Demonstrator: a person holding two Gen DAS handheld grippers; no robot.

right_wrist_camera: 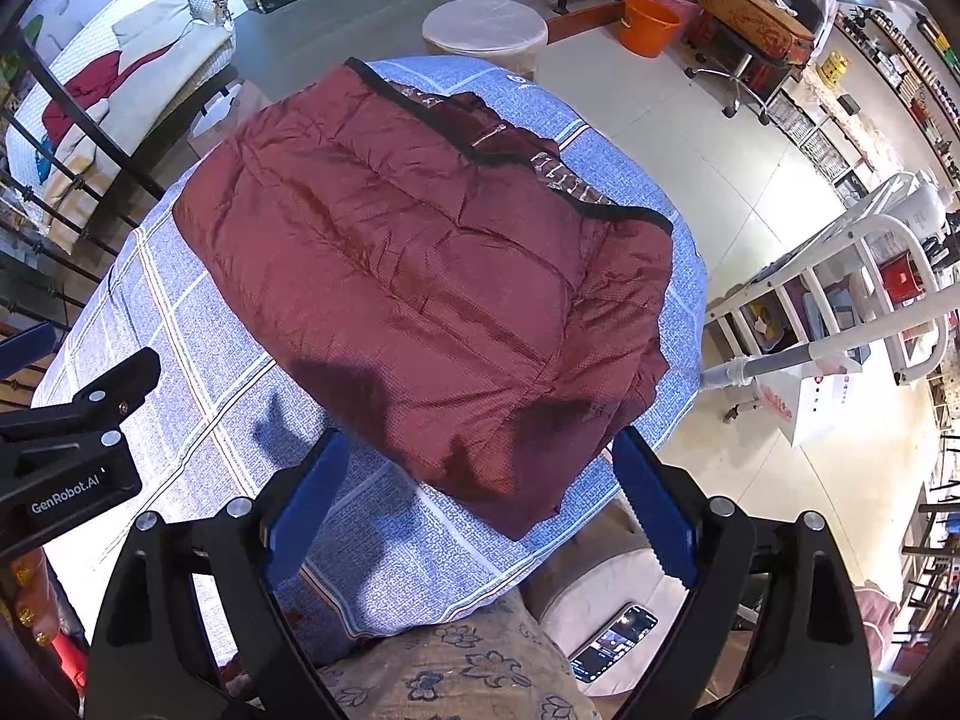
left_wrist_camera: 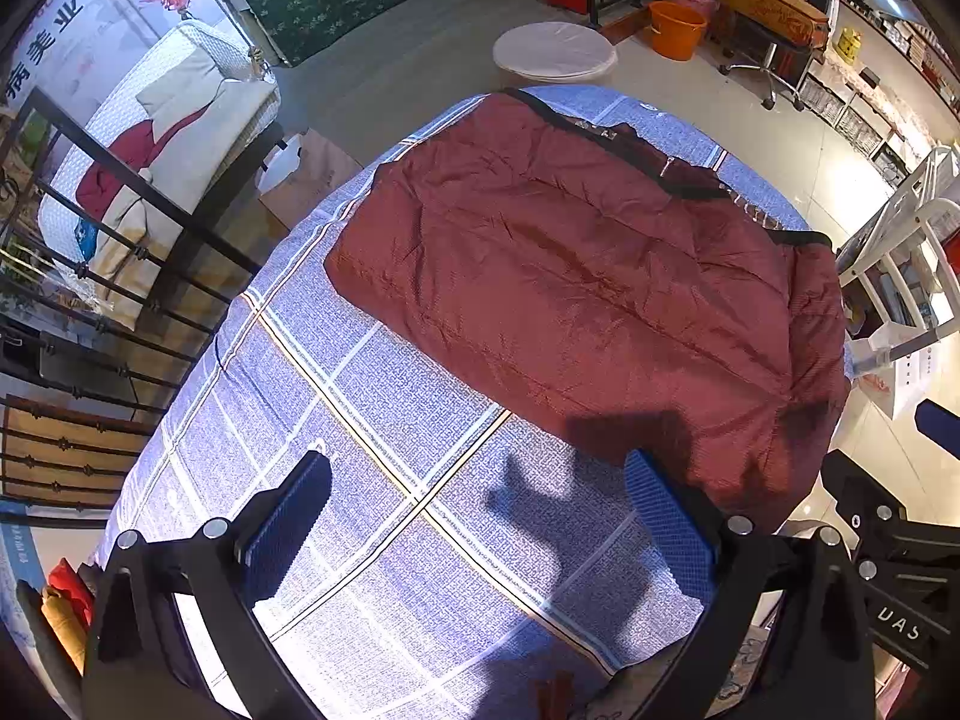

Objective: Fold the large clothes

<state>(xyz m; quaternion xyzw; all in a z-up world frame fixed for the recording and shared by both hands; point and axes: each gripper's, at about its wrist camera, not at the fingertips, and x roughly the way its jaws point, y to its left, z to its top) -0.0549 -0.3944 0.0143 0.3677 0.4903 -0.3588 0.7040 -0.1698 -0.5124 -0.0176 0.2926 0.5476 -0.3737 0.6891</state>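
A dark red padded jacket [left_wrist_camera: 576, 276] [right_wrist_camera: 420, 264] lies folded into a thick rectangle on a table covered with a blue checked cloth [left_wrist_camera: 372, 480] [right_wrist_camera: 150, 324]. Black trim runs along its far edge. My left gripper [left_wrist_camera: 480, 504] hovers open above bare cloth, just short of the jacket's near edge, with nothing between its blue pads. My right gripper [right_wrist_camera: 486, 480] is open too, held above the jacket's near right corner without touching it. The right gripper's body [left_wrist_camera: 888, 540] shows at the right edge of the left wrist view, and the left gripper's body [right_wrist_camera: 72, 438] at the left edge of the right wrist view.
A round white stool [left_wrist_camera: 555, 51] and an orange bucket [left_wrist_camera: 675, 30] stand beyond the table. A black railing [left_wrist_camera: 120, 228] runs along the left, with a swing seat [left_wrist_camera: 168, 114] behind it. White metal racks [right_wrist_camera: 852, 276] stand right. A phone [right_wrist_camera: 612, 642] lies on a cushion below the table's near edge.
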